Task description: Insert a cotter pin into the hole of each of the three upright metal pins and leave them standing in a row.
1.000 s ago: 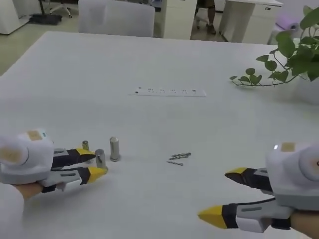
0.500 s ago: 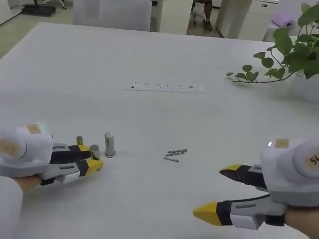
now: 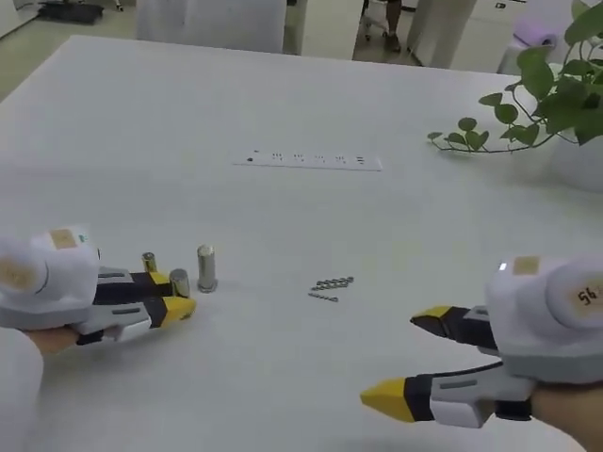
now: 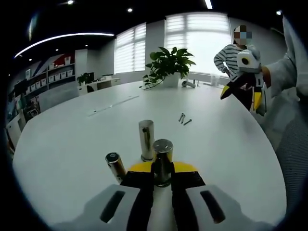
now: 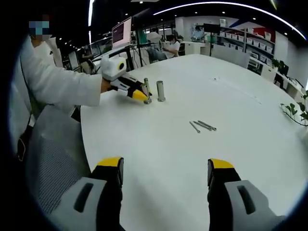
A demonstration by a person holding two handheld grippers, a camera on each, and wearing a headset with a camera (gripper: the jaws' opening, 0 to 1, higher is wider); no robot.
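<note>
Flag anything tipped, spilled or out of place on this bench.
Nothing stands out. All three metal pins stand upright, one gripped by the left gripper. The cotter pins lie loose together, and the right gripper hangs open.

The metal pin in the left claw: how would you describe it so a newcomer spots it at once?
On the white table, look near the left claw. It is the mid-height metal pin clamped between its yellow-tipped jaws; the taller pin behind and the shorter pin beside it stand free.
</note>
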